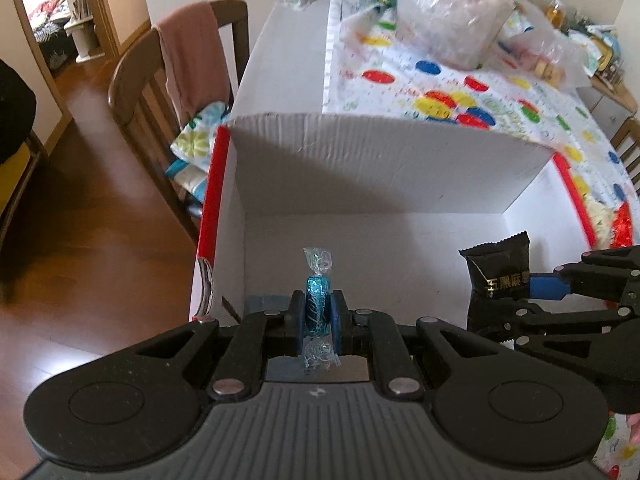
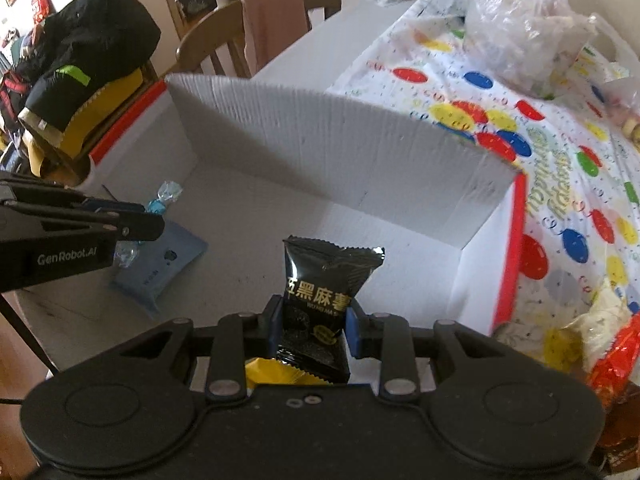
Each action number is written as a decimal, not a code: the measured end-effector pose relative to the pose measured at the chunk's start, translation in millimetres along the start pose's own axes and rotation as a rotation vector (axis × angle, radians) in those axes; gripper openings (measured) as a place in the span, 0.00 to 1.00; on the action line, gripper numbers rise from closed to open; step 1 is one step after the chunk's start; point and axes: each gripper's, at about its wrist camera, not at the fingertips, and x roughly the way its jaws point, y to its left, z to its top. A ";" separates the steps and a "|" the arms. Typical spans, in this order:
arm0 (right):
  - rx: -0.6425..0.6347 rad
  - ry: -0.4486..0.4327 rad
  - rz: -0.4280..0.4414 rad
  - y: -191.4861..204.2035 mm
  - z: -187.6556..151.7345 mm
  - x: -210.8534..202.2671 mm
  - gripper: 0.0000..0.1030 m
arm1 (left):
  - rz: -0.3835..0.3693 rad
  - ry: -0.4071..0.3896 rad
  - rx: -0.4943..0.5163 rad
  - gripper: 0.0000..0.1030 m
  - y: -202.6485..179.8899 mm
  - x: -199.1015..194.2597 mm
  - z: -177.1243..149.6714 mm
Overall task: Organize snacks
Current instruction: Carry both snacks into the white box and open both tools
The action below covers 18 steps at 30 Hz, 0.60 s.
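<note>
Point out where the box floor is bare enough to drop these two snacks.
Inside the white box, the floor between the back wall and the black snack packet is bare, through to the right red-edged wall. The left front corner is taken by a light blue packet, under the left tongs holding the blue candy. Outside, the dotted tablecloth is crowded with bags.

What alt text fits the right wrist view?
The right gripper grips a black snack packet above an open white box. At left, the left gripper holds a blue candy over a blue packet on the box floor; a dotted tablecloth lies beyond.
</note>
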 end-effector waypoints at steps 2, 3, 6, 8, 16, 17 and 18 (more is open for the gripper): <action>-0.001 0.011 0.005 2.4 -0.5 4.1 0.29 | -0.007 0.016 0.010 0.12 -0.9 4.7 -0.7; -0.003 0.016 0.006 3.6 -1.2 6.0 0.29 | -0.010 0.022 0.017 0.12 -2.3 6.3 -0.9; -0.001 0.030 0.023 5.1 -2.2 8.7 0.29 | -0.016 0.046 0.042 0.12 -6.4 12.1 -3.5; -0.005 0.041 0.028 5.1 -0.8 12.0 0.30 | -0.019 0.066 0.055 0.12 -8.7 16.7 -5.9; -0.016 0.067 0.032 6.3 -3.9 15.3 0.33 | 0.003 0.108 0.081 0.12 -14.7 24.9 -13.3; -0.014 0.066 0.028 5.8 -3.9 14.6 0.33 | 0.003 0.108 0.079 0.12 -14.6 24.3 -14.1; -0.013 0.063 0.025 5.3 -4.3 13.2 0.34 | 0.002 0.106 0.078 0.12 -15.0 24.0 -14.1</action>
